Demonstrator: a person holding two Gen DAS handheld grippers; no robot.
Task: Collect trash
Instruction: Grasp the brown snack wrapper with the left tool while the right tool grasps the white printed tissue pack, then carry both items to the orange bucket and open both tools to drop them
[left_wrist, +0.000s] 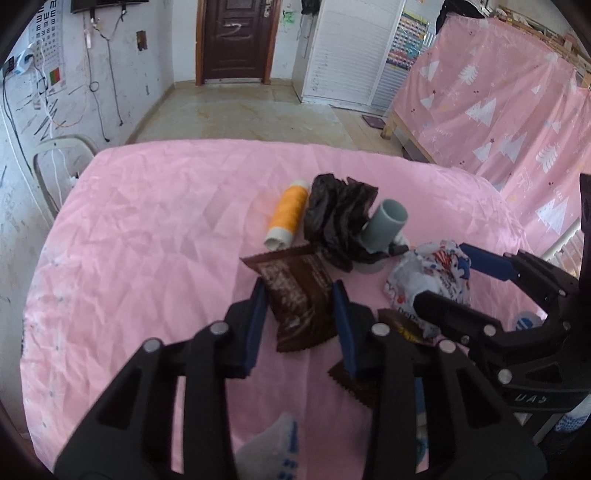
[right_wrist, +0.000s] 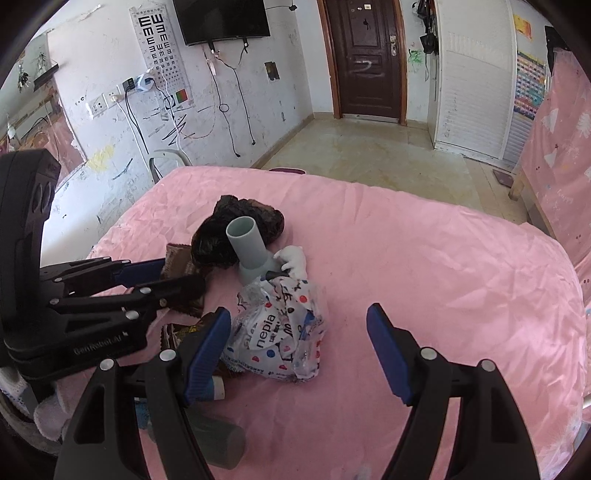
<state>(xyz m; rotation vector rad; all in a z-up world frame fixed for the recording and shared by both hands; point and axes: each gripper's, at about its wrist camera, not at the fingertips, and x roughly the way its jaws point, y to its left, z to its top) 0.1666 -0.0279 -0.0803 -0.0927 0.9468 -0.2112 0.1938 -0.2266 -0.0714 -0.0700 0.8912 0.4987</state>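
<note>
Left tongs (left_wrist: 301, 314): pinching brown wrapper (left_wrist: 295, 291), pickup step. Right tongs (right_wrist: 299, 354): spread; printed bag (right_wrist: 280, 328) at 11 o'clock. Next: lift clear.

Creased pink cloth (left_wrist: 147, 229); glossy brown foil wrapper (left_wrist: 295, 291); crinkled printed plastic bag (right_wrist: 280, 328).

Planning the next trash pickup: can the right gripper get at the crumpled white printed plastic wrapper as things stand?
Probably yes. The right gripper is open, and the crumpled white printed plastic wrapper lies just ahead, by its left finger. Nothing covers it. The left gripper, straddling the brown snack wrapper, sits off to one side.
</note>
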